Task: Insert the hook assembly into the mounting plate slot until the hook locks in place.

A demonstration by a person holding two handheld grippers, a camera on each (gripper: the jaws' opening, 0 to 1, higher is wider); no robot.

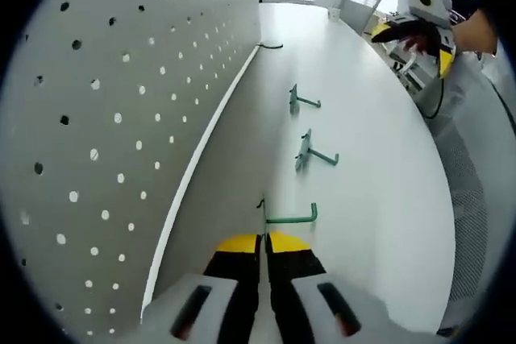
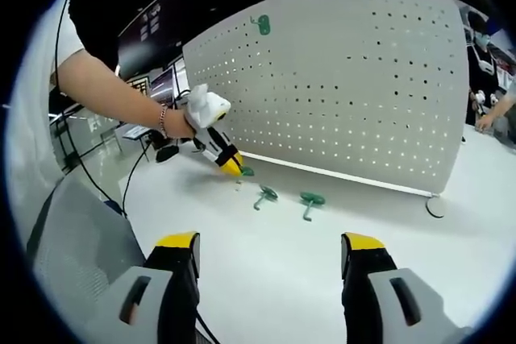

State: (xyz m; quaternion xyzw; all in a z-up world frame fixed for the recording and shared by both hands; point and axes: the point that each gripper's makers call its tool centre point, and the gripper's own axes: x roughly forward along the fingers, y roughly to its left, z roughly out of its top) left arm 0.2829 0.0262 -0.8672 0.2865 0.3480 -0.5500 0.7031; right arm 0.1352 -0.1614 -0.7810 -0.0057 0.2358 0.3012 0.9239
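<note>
Left tool [image 1: 264, 241], pressed together, pinches a green hook [image 1: 290, 217] on the worktop [image 1: 379, 199] beside the pegboard [image 1: 121, 102]; two more hooks [image 1: 310, 153] lie beyond. Right tool [image 2: 270, 249] spread.

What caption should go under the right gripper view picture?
Left gripper reaches a green hook on the white table by a pegboard; right gripper open.

- Bright, even overhead light; window glare washes out the far end of the white table [image 1: 379, 167].
- Fisheye bends the pegboard [image 2: 363, 86]; soft shadows.
</note>
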